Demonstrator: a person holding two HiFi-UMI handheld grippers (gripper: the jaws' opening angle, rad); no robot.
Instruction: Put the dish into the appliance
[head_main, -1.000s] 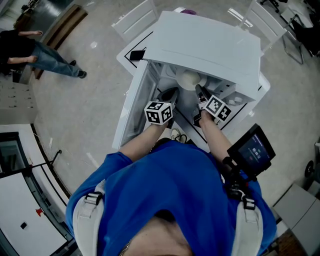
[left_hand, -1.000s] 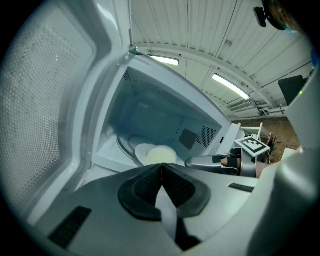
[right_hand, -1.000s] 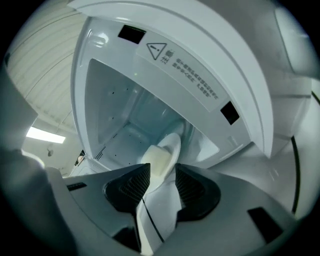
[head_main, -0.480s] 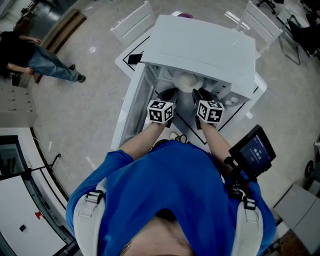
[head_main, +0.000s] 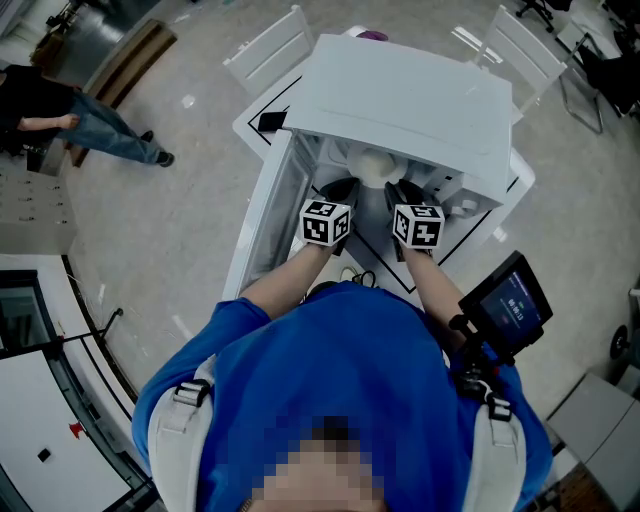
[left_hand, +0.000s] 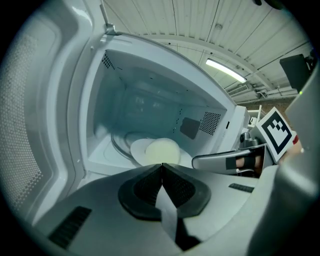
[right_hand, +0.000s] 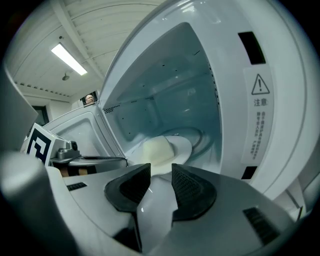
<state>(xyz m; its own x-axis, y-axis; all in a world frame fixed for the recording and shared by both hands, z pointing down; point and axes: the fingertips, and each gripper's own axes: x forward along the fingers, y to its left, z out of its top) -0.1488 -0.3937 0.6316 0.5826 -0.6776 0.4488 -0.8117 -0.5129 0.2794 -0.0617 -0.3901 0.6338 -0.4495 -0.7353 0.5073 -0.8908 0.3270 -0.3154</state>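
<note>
The white microwave (head_main: 410, 95) stands on a table with its door (head_main: 262, 215) swung open to the left. Inside, on the turntable, sits the white dish (left_hand: 160, 150) with a pale cream mound on it, also in the right gripper view as the dish (right_hand: 160, 148). My left gripper (left_hand: 161, 172) hovers at the cavity's mouth, shut with nothing held. Beside it my right gripper (right_hand: 160, 172) is slightly open and empty, just short of the dish. From the head view both grippers, left (head_main: 340, 190) and right (head_main: 405, 190), point into the opening.
The open door (left_hand: 30, 115) flanks my left gripper; the control-panel side wall (right_hand: 250, 100) with a warning label flanks the right. Two white chairs (head_main: 265, 40) stand behind the table. A small screen (head_main: 505, 300) hangs at my right. A person (head_main: 70, 120) walks far left.
My right gripper has drawn back from the dish and turned level beside the left one. The left gripper shifted slightly. The dish stays on the turntable.
</note>
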